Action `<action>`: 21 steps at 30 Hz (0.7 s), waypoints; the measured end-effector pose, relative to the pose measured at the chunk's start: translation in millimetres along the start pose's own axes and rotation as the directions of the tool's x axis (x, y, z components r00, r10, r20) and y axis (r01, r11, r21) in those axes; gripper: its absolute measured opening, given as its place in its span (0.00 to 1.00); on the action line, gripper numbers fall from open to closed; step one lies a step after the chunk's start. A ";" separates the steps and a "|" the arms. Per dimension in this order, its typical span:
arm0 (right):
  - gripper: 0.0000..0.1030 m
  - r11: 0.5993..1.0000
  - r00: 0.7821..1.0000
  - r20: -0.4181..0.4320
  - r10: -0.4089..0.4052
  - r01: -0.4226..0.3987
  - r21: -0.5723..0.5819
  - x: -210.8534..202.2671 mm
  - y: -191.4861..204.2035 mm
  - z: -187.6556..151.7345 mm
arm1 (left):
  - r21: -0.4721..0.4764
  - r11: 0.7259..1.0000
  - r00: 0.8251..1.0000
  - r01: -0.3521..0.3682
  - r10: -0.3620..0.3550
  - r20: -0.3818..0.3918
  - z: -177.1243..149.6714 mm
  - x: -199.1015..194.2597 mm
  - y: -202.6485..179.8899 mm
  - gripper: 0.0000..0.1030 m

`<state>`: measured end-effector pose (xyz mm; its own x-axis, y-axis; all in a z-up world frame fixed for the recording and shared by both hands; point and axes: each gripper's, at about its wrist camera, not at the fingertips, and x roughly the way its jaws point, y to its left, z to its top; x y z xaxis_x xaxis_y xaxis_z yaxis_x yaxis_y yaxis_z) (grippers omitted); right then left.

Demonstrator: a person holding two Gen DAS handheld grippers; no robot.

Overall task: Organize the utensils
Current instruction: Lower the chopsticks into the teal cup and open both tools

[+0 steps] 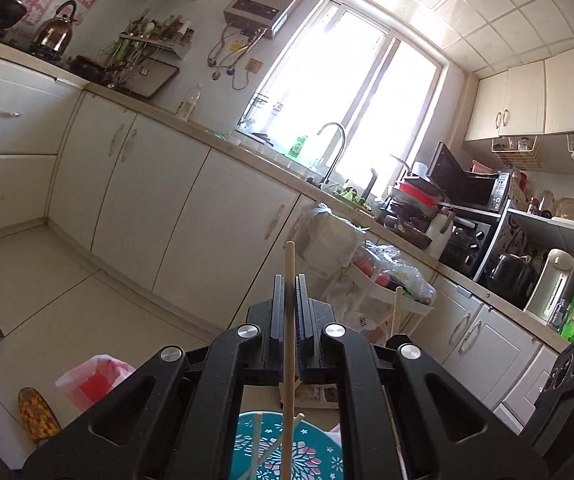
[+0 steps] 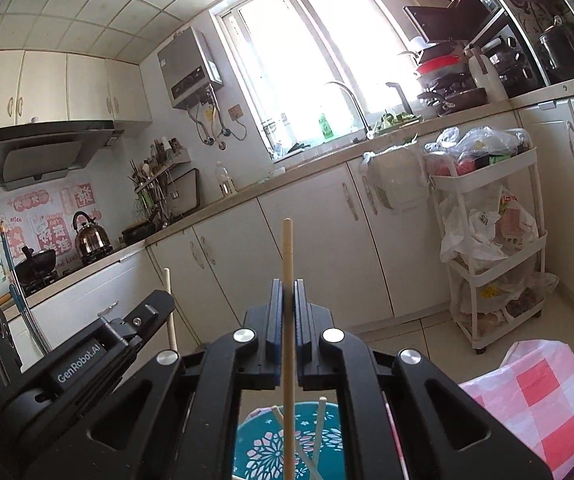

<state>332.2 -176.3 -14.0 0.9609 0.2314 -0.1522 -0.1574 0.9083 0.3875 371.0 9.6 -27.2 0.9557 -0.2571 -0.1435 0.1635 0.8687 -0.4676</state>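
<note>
My left gripper (image 1: 290, 280) is shut on a pale wooden chopstick (image 1: 289, 264) that stands nearly upright between its pads. The right gripper (image 2: 288, 284) is likewise shut on a second wooden chopstick (image 2: 288, 248), also upright. Both hang above a teal flower-patterned round surface (image 2: 263, 452), also seen in the left wrist view (image 1: 319, 452), where a few more chopsticks (image 2: 319, 428) lie crossed. In the right wrist view the left gripper's black body (image 2: 87, 360) sits close at the left with its chopstick (image 2: 169, 304) poking up. The right gripper's chopstick (image 1: 397, 308) shows at right in the left wrist view.
White kitchen cabinets (image 2: 247, 256) run along the far wall under a counter with a sink tap (image 2: 351, 100). A white tiered cart (image 2: 487, 248) full of plastic bags stands at right. A pink checked bag (image 2: 539, 412) lies near the right gripper. A kettle (image 2: 91, 234) sits on the stove.
</note>
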 end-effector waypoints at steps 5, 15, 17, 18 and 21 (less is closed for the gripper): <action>0.07 1.000 0.996 -0.089 -0.011 0.010 -0.018 8.0 -7.3 -23.2 | 0.038 0.999 0.998 -0.022 0.024 -0.057 -25.4 9.6 4.9 0.05; 0.10 0.999 0.991 -0.125 -0.038 0.040 0.007 -29.1 -19.9 -28.8 | 0.070 0.995 0.988 -0.067 0.076 -0.137 -44.8 -12.6 14.5 0.16; 0.20 0.999 0.992 -0.117 -0.043 0.046 0.025 -47.1 -21.8 -26.3 | 0.094 0.992 0.986 -0.086 0.098 -0.138 -44.8 -27.9 10.5 0.31; 0.22 0.998 0.993 -0.112 -0.046 0.050 0.030 -57.9 -21.3 -26.1 | 0.101 0.991 0.985 -0.093 0.106 -0.135 -44.6 -34.6 8.4 0.41; 0.23 0.998 0.993 -0.111 -0.042 0.046 0.032 -87.5 -18.0 -28.0 | 0.140 0.984 0.983 -0.112 0.131 -0.130 -45.5 -63.8 -0.4 0.49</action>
<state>244.5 -203.2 -33.0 0.9354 0.2301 -0.2684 -0.1056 0.9064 0.4091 298.8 6.5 -57.6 0.9290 -0.1942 -0.3151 0.0878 0.9426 -0.3220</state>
